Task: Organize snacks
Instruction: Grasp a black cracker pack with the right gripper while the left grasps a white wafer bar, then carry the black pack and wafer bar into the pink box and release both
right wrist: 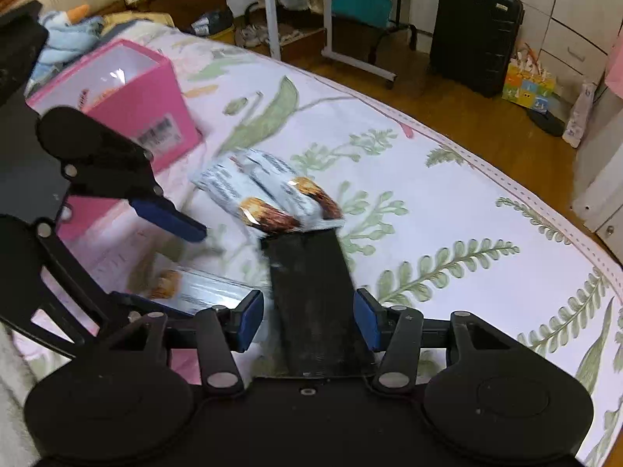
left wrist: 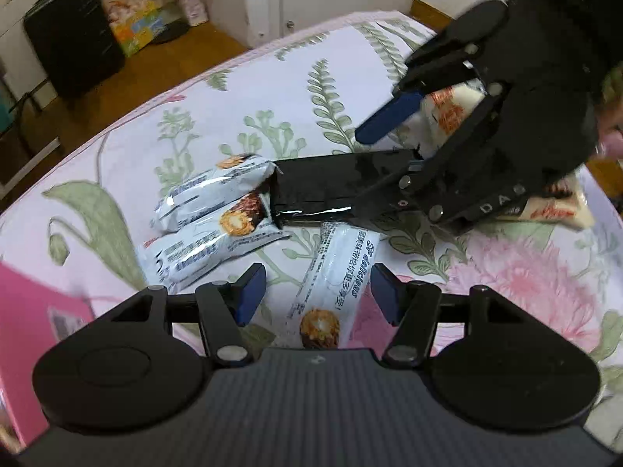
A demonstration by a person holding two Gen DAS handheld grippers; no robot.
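Note:
A black snack pack (right wrist: 311,299) lies lengthwise on the floral bedspread (right wrist: 447,214). My right gripper (right wrist: 308,317) straddles it, open, with a thin gap at the left pad. From the left wrist view the same black pack (left wrist: 331,190) runs under the right gripper (left wrist: 393,144). A white snack bar (left wrist: 331,284) lies on the bed between the fingers of my left gripper (left wrist: 317,292), which is open and apart from it. Two more white bars (left wrist: 206,202) sit at the black pack's far end, also seen as white bars (right wrist: 272,194).
A pink box (right wrist: 117,97) stands open on the bed, left of the snacks, and shows as a pink box (left wrist: 23,311) at the left edge. White-and-orange packets (left wrist: 447,113) lie behind the right gripper. A black suitcase (right wrist: 475,27) stands on the wooden floor past the bed edge.

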